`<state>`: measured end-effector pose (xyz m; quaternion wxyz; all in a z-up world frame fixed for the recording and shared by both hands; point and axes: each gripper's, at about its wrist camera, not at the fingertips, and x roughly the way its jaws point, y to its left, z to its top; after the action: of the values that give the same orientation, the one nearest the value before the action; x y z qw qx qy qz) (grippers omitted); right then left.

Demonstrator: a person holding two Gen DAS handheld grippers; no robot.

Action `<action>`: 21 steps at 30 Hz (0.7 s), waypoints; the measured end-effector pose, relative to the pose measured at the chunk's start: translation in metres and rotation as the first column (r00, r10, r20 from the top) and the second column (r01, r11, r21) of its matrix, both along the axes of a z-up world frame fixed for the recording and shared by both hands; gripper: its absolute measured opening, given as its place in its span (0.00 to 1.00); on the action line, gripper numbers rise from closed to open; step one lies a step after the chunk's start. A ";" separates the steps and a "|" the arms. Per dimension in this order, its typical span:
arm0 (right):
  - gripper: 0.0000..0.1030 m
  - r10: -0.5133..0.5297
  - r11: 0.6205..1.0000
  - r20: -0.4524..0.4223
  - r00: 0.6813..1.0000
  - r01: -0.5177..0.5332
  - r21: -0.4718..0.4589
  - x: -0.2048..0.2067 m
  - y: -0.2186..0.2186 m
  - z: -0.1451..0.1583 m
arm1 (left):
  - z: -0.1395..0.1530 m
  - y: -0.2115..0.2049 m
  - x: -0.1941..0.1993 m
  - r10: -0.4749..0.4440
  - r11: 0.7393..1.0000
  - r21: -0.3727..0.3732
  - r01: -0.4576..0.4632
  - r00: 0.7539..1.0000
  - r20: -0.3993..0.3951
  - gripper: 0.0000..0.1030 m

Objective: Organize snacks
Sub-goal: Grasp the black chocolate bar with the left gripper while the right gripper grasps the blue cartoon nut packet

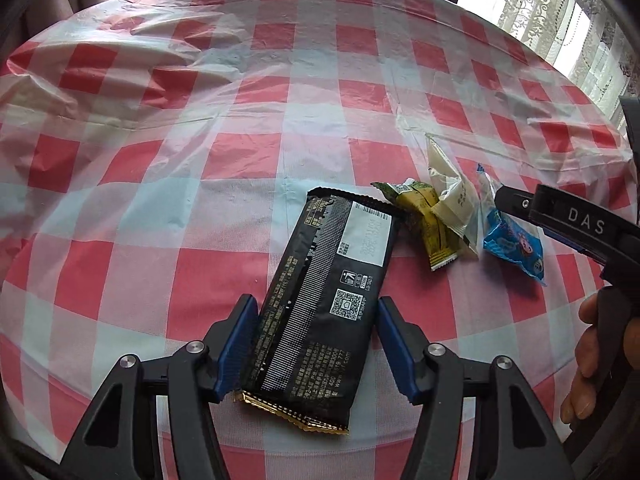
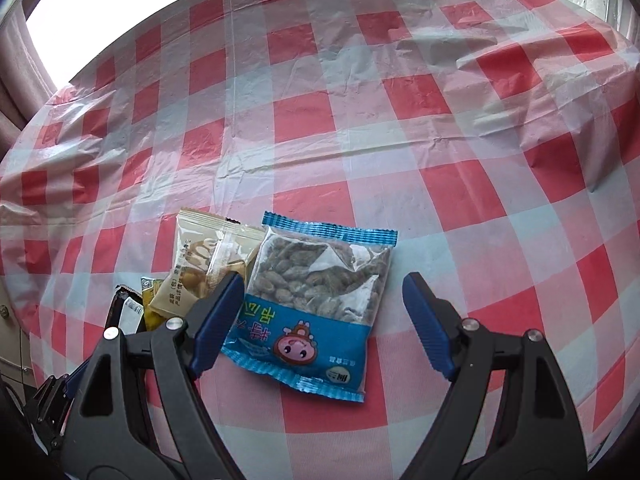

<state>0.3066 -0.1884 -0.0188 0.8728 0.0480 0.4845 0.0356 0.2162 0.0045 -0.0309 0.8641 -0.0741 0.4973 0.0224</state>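
Left hand-held gripper (image 1: 316, 344): jaws spread, straddling black bar (image 1: 320, 304) flat on counter (image 1: 240, 120), apparently not yet pinching. Right hand-held gripper (image 2: 324, 320): jaws spread around blue packet (image 2: 316, 312), beside beige packet (image 2: 204, 264) and yellow packet (image 1: 426, 216). Step, judged: grasping. Next: closing, then lifting.

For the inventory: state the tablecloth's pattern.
Red-and-white checks on the tablecloth, clearest in the right wrist view.

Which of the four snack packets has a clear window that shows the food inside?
The blue packet, between the right gripper's open fingers. The black, yellow and beige packets show none.
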 end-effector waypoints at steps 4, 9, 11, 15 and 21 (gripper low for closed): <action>0.81 0.009 0.999 0.007 1.000 -0.009 -0.033 0.005 0.003 -0.003 | 0.001 0.005 0.002 -0.021 0.999 -0.044 0.021 1.000 0.010 0.70; 0.81 0.021 0.998 -0.013 1.000 -0.022 -0.051 0.010 0.005 -0.012 | 0.001 0.008 0.004 -0.046 0.998 -0.038 0.047 0.999 0.024 0.70; 0.81 0.035 0.997 -0.008 0.999 -0.036 -0.075 0.011 0.008 -0.015 | 0.000 0.004 0.005 -0.062 0.998 -0.013 0.062 0.998 0.023 0.70; 0.78 0.048 0.994 0.007 0.999 -0.047 -0.096 0.009 0.011 -0.015 | 0.000 0.000 0.005 -0.073 0.997 0.026 0.073 0.997 0.027 0.54; 0.67 0.073 0.993 0.020 0.997 -0.071 -0.094 0.003 0.011 -0.013 | 0.001 0.002 0.003 -0.065 0.998 0.016 0.064 0.997 0.033 0.53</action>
<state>0.3095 -0.1772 -0.0316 0.8777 -0.0106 0.4770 0.0448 0.2193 0.0069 -0.0300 0.8732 -0.0518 0.4847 -0.0031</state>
